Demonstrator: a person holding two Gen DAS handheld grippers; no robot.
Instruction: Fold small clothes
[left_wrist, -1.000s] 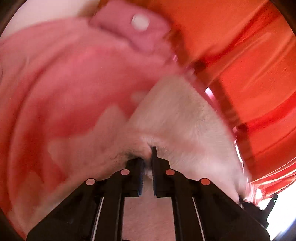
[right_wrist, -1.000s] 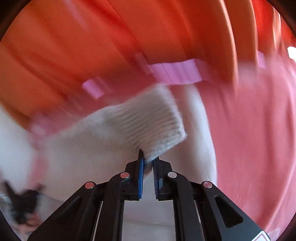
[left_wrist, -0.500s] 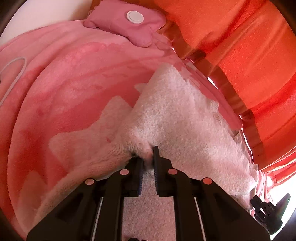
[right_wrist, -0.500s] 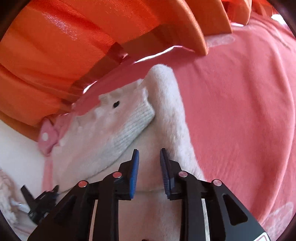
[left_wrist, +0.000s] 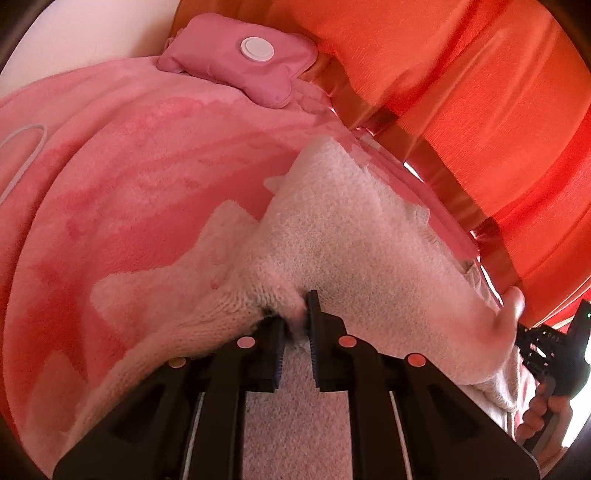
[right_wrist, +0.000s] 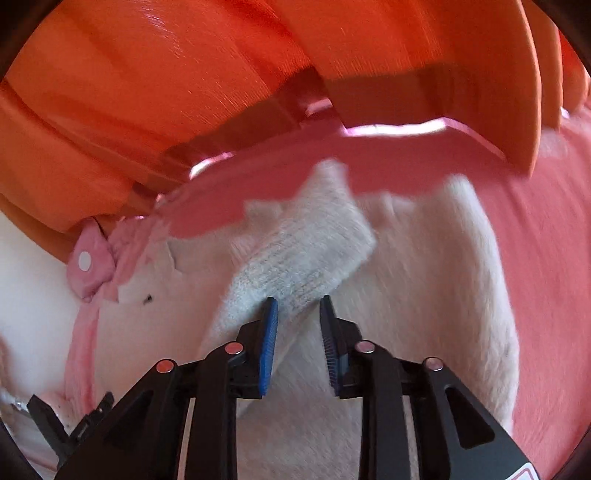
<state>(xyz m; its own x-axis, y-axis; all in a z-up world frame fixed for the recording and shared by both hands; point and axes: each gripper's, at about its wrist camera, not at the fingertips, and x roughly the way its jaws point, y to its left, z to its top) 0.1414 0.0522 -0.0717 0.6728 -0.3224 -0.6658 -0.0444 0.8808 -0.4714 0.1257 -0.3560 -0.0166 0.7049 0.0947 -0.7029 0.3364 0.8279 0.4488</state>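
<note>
A small fluffy white sweater lies on a pink blanket. My left gripper is shut on a bunched fold of the sweater's knit edge. In the right wrist view the sweater lies spread out with its ribbed cuff folded across it. My right gripper is open just above the cuff, holding nothing. The right gripper also shows at the right edge of the left wrist view, held by a hand.
Orange curtains hang close behind the blanket's far edge. A pink pouch with a white button lies at the blanket's back; it also shows in the right wrist view. A white cord lies at the left.
My right gripper let go of the ribbed cuff and opened, then drew nearer to it. My left gripper stays shut on the sweater, which settled flatter on the blanket.
</note>
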